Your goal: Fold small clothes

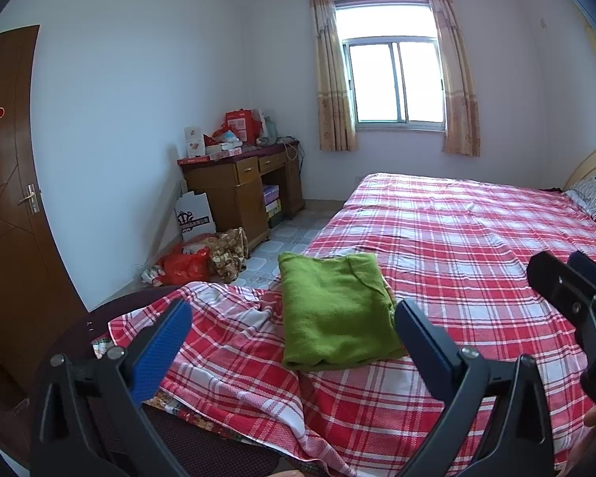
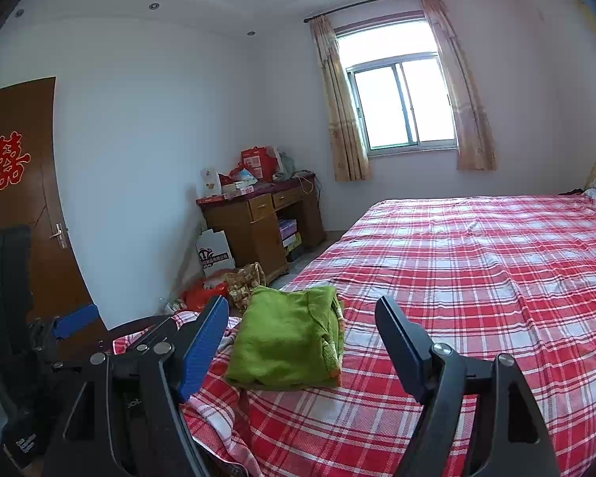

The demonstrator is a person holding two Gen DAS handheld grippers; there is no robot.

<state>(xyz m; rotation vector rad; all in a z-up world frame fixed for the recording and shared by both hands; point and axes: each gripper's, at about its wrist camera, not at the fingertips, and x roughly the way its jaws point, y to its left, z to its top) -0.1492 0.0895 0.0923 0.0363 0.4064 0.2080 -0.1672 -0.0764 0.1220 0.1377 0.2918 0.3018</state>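
Door [image 1: 8, 183] stood far left, then a cluttered desk [image 1: 242, 187] by the wall. Left gripper [image 1: 294, 330] hung with fingers spread wide, empty, above the bed's near corner. Folded green garment [image 1: 335, 310] lay on the plaid sheet [image 1: 476, 246] near that corner. Right gripper [image 2: 302, 334] was likewise wide apart, holding nothing.

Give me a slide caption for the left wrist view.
Open left gripper facing a folded green garment on the red plaid bed.
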